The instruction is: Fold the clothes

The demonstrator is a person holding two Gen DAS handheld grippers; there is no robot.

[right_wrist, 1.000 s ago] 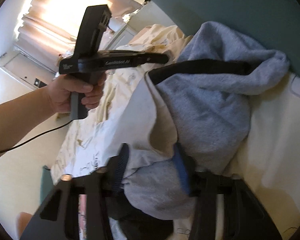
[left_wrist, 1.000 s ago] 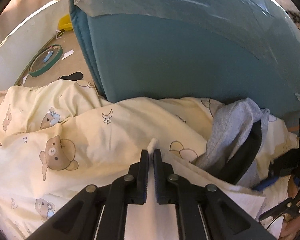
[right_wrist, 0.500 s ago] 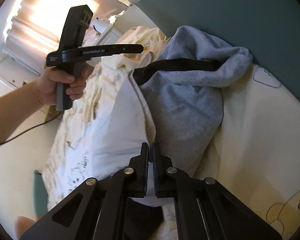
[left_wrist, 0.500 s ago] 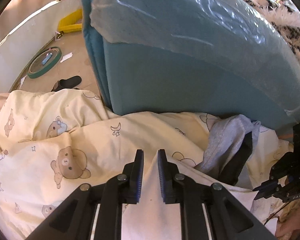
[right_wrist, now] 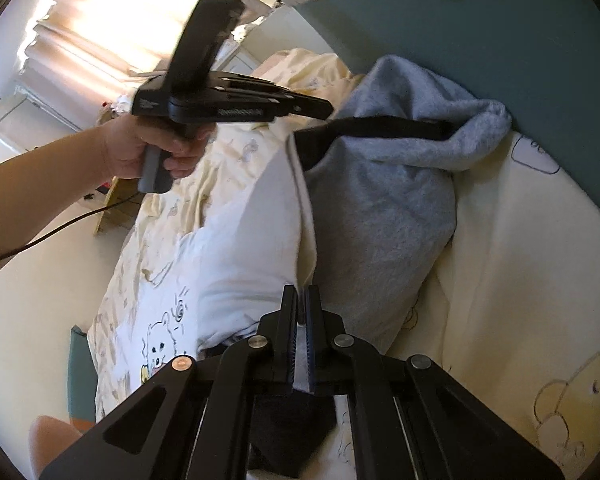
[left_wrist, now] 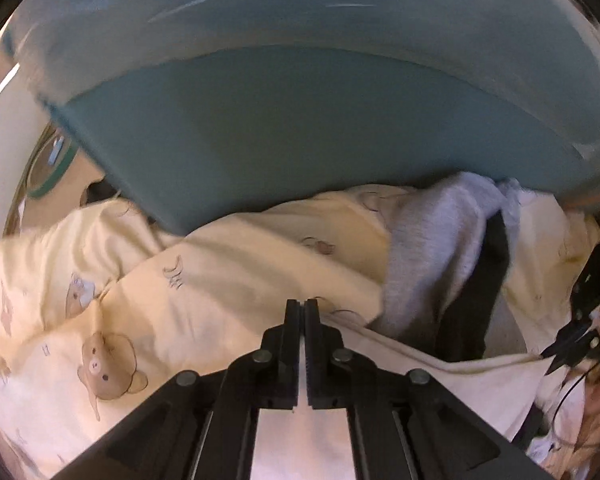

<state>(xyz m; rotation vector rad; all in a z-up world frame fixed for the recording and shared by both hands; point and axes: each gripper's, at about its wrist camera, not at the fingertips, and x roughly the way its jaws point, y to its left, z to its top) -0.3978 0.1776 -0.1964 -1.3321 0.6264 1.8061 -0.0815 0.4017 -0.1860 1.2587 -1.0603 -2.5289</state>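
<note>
A white garment (right_wrist: 240,240) with a cartoon print lies raised on the bed, its hem (left_wrist: 440,364) stretched between my two grippers. A grey garment (right_wrist: 380,200) with a black band is bunched against it, next to the teal headboard; the left wrist view shows the grey garment (left_wrist: 428,240) at the right. My left gripper (left_wrist: 302,308) is shut with white cloth showing between its fingers. In the right wrist view a hand holds the left gripper (right_wrist: 326,110) at the white garment's upper corner. My right gripper (right_wrist: 300,304) is shut on the hem lower down, and it appears as the right gripper (left_wrist: 556,356) at the frame edge.
A teal padded headboard (left_wrist: 300,120) rises close behind the clothes. A cream quilt (left_wrist: 100,320) with bear prints covers the bed. A green ring (left_wrist: 52,168) lies on the floor at the left. A curtained window (right_wrist: 100,20) and a black cable (right_wrist: 40,240) are at the left.
My right gripper went from open to shut on the hem. My left gripper opened half a second ago, then shut again, and swung closer to the headboard.
</note>
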